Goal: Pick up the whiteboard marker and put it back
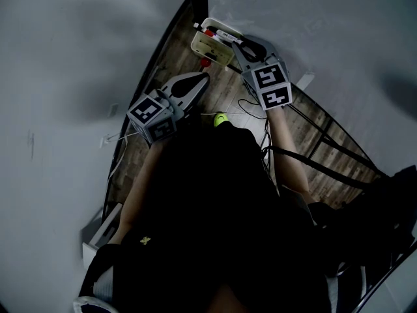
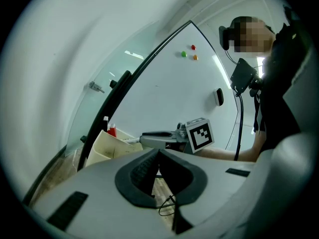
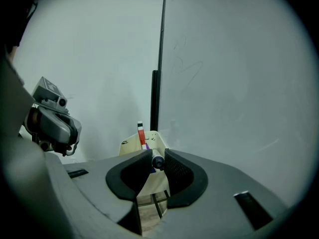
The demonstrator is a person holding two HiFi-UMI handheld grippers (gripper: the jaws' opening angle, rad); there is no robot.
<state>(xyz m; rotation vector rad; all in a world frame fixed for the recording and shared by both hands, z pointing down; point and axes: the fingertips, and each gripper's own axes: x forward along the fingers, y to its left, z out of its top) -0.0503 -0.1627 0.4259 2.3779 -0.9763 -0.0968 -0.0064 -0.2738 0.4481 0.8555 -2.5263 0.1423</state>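
My right gripper (image 3: 158,154) has its jaws clamped on the dark whiteboard marker (image 3: 158,162). The marker's end faces me between the ribbed pads, just over the cream holder (image 3: 130,146). My left gripper (image 2: 159,151) has its jaws pressed together on nothing, at 8 o'clock of the holder in the head view.

Inside the holder a red-and-white marker (image 3: 141,133) stands upright at its 12 o'clock, with something purple just under the whiteboard marker. More of the contents I cannot make out.

The holder sits at 12 o'clock of the head view, against the whiteboard (image 3: 234,83) and its black frame post (image 3: 155,101). Below is wood-patterned floor (image 1: 228,96) with thin cables (image 1: 253,107), and a yellow-green thing (image 1: 220,119) lies at 6 o'clock of the holder.

In the left gripper view, three small magnets (image 2: 183,54) sit on the board at 12 o'clock and a black eraser (image 2: 219,96) at 2 o'clock.
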